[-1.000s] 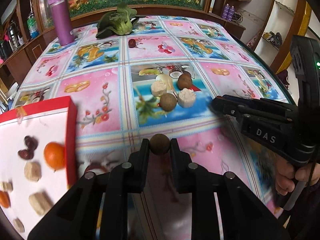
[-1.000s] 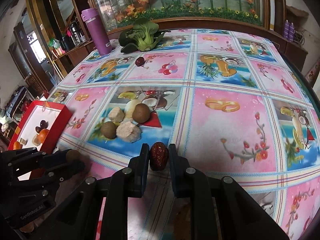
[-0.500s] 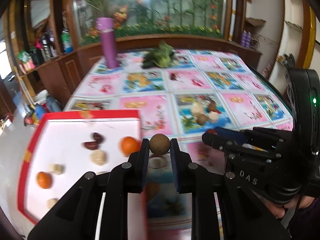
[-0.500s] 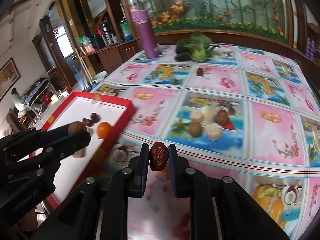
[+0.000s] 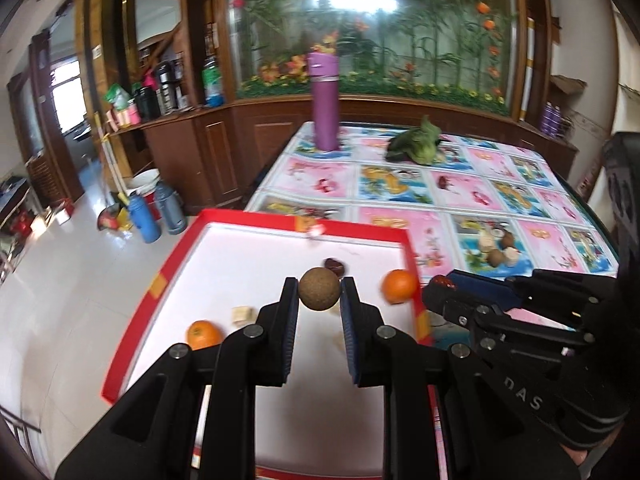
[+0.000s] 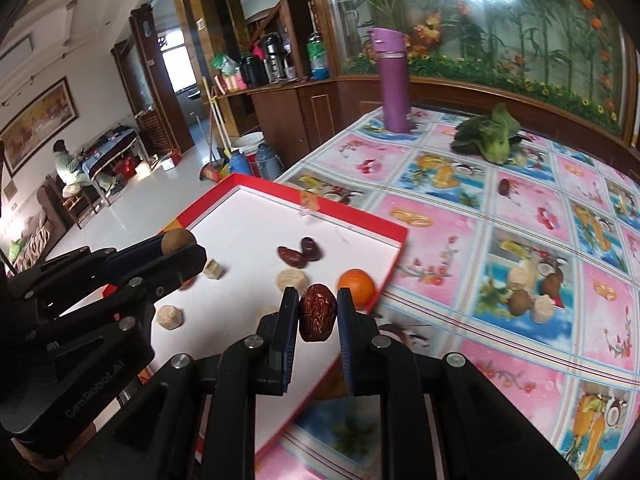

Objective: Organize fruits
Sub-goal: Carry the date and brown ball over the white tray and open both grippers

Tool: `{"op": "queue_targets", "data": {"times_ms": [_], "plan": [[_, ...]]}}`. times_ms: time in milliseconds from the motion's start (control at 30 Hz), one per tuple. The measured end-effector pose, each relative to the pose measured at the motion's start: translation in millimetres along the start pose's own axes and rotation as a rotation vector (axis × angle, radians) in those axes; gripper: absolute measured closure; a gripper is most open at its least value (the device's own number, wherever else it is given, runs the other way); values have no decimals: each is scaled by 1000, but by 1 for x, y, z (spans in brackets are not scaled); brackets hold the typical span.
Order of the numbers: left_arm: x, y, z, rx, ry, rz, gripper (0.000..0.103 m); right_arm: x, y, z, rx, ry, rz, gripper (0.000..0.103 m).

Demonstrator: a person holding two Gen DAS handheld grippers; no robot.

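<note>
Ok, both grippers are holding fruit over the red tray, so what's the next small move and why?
Probably lower the left gripper and release its brown round fruit onto bare white floor of the tray. It already hangs over the tray, while the right gripper, holding the red date, sits nearer the tray's edge.

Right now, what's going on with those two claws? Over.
Left gripper shut on brown ball. Right gripper shut on red date. Both over red tray. Nothing blocking.

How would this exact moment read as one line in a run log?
left gripper: shut on brown round fruit, over red tray | right gripper: shut on red date, at tray edge | phase: carrying, neither released
</note>
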State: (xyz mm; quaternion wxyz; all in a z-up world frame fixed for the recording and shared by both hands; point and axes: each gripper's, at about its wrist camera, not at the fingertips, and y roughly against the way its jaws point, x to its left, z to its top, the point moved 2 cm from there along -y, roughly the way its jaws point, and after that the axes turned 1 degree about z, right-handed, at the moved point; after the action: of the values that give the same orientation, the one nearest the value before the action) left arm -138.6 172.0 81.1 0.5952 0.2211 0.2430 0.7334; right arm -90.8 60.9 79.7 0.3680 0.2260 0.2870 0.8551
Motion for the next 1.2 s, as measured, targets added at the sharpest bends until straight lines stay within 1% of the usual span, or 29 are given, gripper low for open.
{"op": "queue_targets", "data": {"times_ms": [300, 733, 1200], "plan": [[33, -13, -13, 27, 51, 41, 80, 27, -27, -6, 63, 37, 3, 85], [53, -36, -30, 89, 65, 87, 80, 45, -46, -18, 122, 52, 12, 85], [53, -46, -33, 117, 60, 110, 80, 42, -47, -16, 114, 50, 5, 84]]}}
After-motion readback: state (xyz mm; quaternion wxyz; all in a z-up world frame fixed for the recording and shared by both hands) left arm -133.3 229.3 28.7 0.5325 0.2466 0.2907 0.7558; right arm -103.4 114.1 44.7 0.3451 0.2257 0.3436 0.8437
